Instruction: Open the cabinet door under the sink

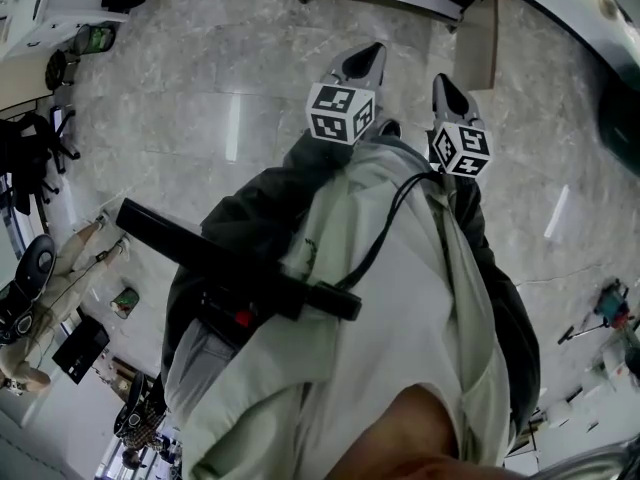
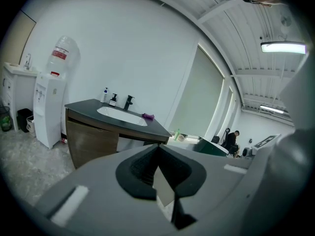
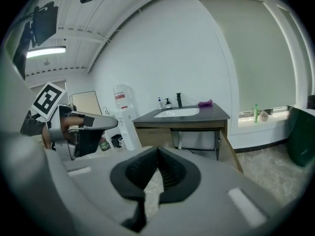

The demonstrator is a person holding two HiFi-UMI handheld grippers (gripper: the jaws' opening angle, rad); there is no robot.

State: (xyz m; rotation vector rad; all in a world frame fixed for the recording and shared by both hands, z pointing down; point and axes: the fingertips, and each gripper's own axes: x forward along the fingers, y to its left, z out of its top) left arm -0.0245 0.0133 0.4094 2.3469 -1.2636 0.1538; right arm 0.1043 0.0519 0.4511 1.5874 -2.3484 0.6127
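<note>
The sink cabinet (image 3: 162,135) has a dark counter, a white basin and wood fronts. It stands across the room from both grippers. Its right door (image 3: 230,151) hangs open, showing pipes inside, and the left front looks closed. In the head view the open door (image 1: 478,38) juts out from the cabinet at the top edge. My left gripper (image 1: 368,56) and right gripper (image 1: 445,86) are held side by side in front of the person's body, well short of the cabinet. Both are shut and hold nothing, as the left gripper (image 2: 157,149) and right gripper (image 3: 157,150) views show.
A white water dispenser (image 2: 48,107) stands left of the cabinet. Soap bottles (image 2: 109,98) and a purple item (image 2: 148,116) sit on the counter. A dark green bin (image 3: 300,132) stands at the right under the window. Office chairs (image 1: 30,158) are far left on the marble floor.
</note>
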